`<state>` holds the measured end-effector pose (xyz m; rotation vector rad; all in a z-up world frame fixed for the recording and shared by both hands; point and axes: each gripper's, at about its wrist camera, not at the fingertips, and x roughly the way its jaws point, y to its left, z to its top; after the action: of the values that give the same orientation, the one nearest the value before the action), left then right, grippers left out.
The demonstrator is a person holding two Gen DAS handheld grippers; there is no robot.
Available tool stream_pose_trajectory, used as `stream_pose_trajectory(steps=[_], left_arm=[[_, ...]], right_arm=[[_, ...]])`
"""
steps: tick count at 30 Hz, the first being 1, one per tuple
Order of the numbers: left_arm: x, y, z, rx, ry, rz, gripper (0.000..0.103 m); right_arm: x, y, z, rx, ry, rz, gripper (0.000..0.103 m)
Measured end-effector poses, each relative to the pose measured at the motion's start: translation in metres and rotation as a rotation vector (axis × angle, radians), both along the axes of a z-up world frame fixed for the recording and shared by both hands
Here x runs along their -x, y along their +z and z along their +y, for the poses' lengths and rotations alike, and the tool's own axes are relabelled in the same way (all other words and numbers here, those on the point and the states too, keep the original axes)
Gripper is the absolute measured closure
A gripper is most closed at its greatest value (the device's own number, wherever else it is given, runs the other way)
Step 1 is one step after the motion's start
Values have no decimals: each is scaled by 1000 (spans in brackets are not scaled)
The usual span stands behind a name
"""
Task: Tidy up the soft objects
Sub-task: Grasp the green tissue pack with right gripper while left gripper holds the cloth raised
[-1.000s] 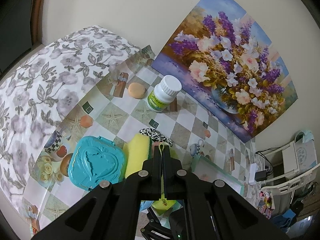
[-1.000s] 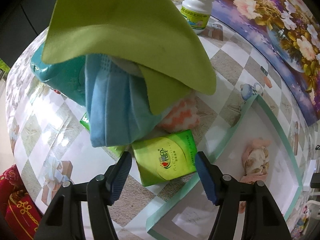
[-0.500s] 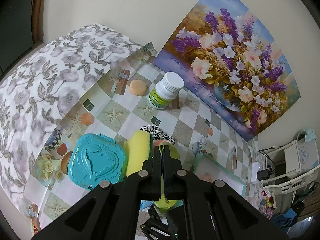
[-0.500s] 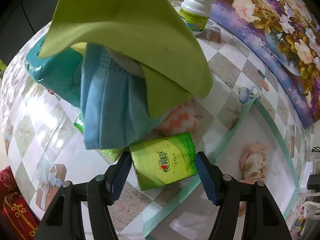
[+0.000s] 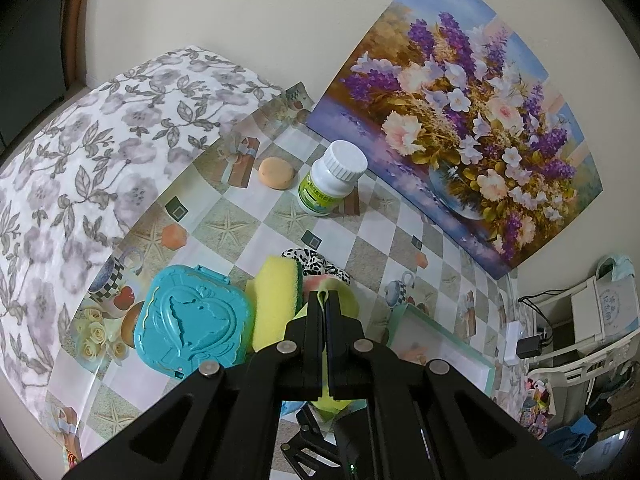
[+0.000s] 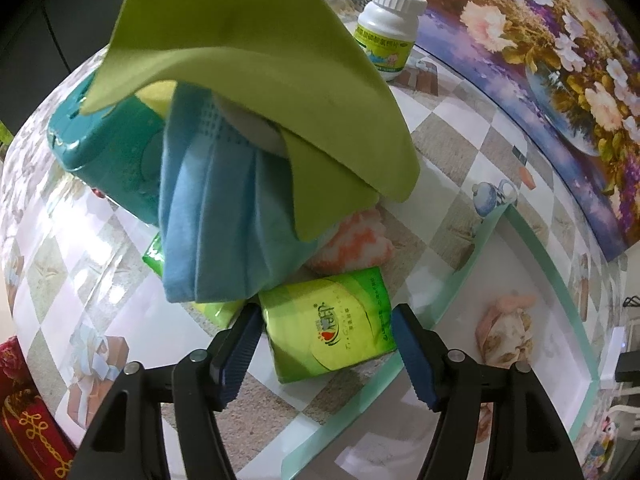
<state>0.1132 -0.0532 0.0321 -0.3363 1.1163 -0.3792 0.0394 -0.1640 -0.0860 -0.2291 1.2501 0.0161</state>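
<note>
- A table (image 5: 248,216) with a checkered printed cover is carrying everything.
- A white bottle (image 5: 333,178) is standing near an orange sponge puff (image 5: 275,173).
- A teal case (image 5: 192,326) is lying beside a yellow sponge (image 5: 276,300).
- A green tissue pack (image 6: 330,322) is lying just beside a pale green tray (image 6: 486,228).

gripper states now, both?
Left gripper: shut on the lime-green cloth.
Right gripper: open, jaws straddling the green tissue pack, not pressing it.
</note>
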Motion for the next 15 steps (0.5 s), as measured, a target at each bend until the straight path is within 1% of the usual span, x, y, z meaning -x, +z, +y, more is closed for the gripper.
stream_pose_trajectory(steps=[3, 5, 15], left_arm=[[0, -1, 0, -1, 0, 0, 102], [0, -1, 0, -1, 0, 1, 102], [1, -3, 0, -3, 0, 6, 102]], right_arm=[[0, 0, 2, 7, -3, -5, 30], [0, 0, 1, 11, -5, -13, 26], [-4, -6, -3, -11, 4, -3, 27]])
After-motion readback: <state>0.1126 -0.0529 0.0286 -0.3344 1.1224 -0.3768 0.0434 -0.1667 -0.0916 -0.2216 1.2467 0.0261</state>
